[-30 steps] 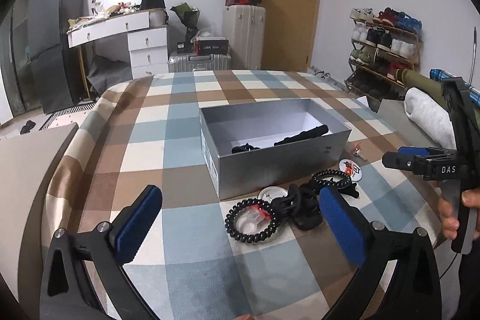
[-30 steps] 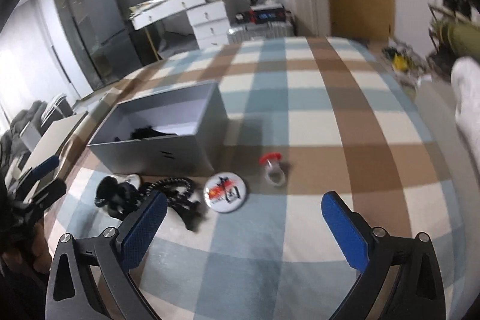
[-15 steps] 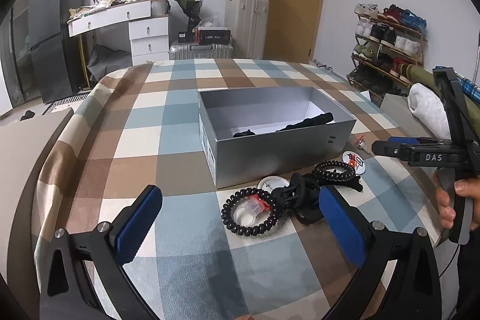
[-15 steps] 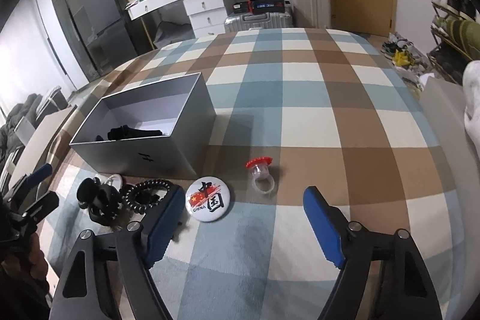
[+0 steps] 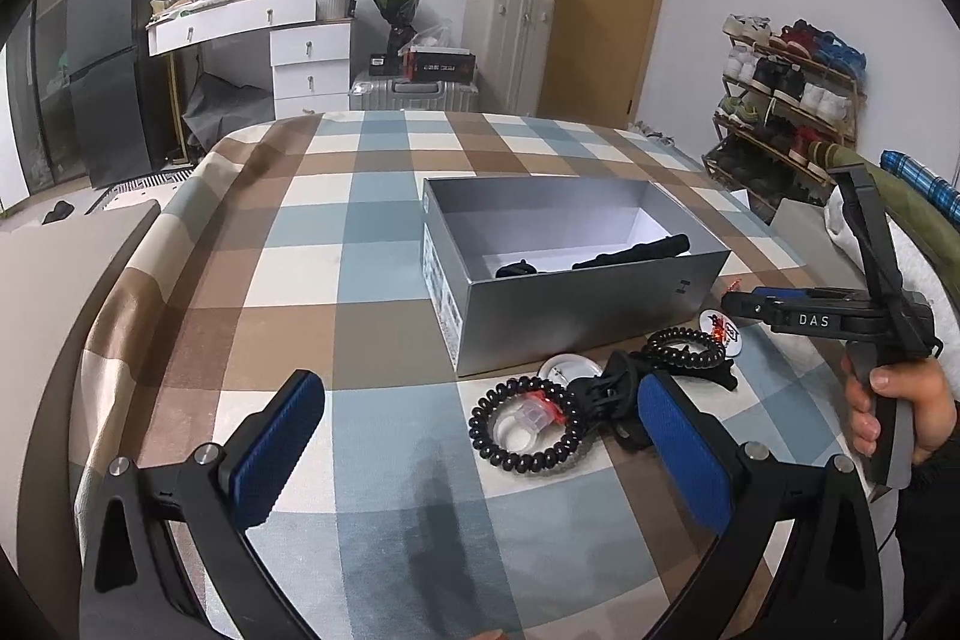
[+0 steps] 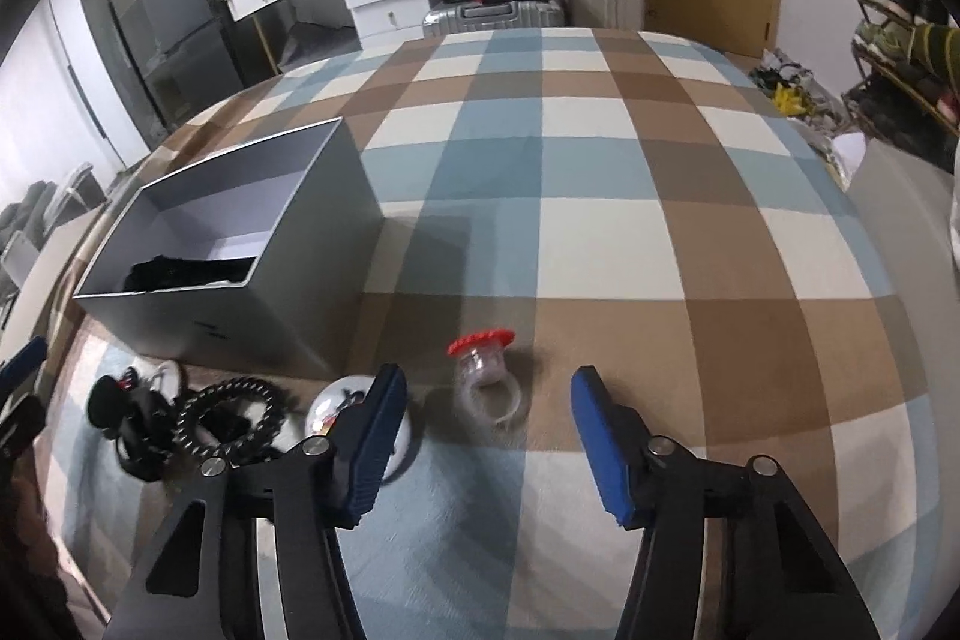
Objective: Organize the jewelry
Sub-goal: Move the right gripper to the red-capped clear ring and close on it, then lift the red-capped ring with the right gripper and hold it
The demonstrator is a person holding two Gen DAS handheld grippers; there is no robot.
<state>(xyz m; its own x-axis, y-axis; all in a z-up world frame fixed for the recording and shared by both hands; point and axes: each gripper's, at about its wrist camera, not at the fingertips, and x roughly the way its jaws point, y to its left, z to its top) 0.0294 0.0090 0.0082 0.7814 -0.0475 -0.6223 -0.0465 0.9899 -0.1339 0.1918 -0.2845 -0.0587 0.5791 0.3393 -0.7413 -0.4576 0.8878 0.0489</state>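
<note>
An open grey box [image 5: 576, 274] [image 6: 240, 268] sits on the checked cloth with black items inside. In front of it lie a black bead bracelet [image 5: 525, 427] around a clear ring with a red top, a black clip [image 5: 612, 394], a second black bracelet [image 5: 684, 346] [image 6: 231, 415] and a round badge [image 5: 720, 325] [image 6: 336, 409]. A clear plastic ring with a red top [image 6: 486, 370] lies just ahead of my right gripper [image 6: 486, 430], between its open fingers. My left gripper [image 5: 480, 436] is open and empty, hovering near the bead bracelet.
The table's checked cloth [image 6: 600, 220] stretches far and right of the box. A white pillow and a green roll [image 5: 900, 220] lie beyond the right edge. A desk, suitcases and a shoe rack stand at the back of the room.
My right gripper has moved forward and down towards the clear ring, and its fingers have narrowed somewhat. The left gripper has pulled back a little from the items.
</note>
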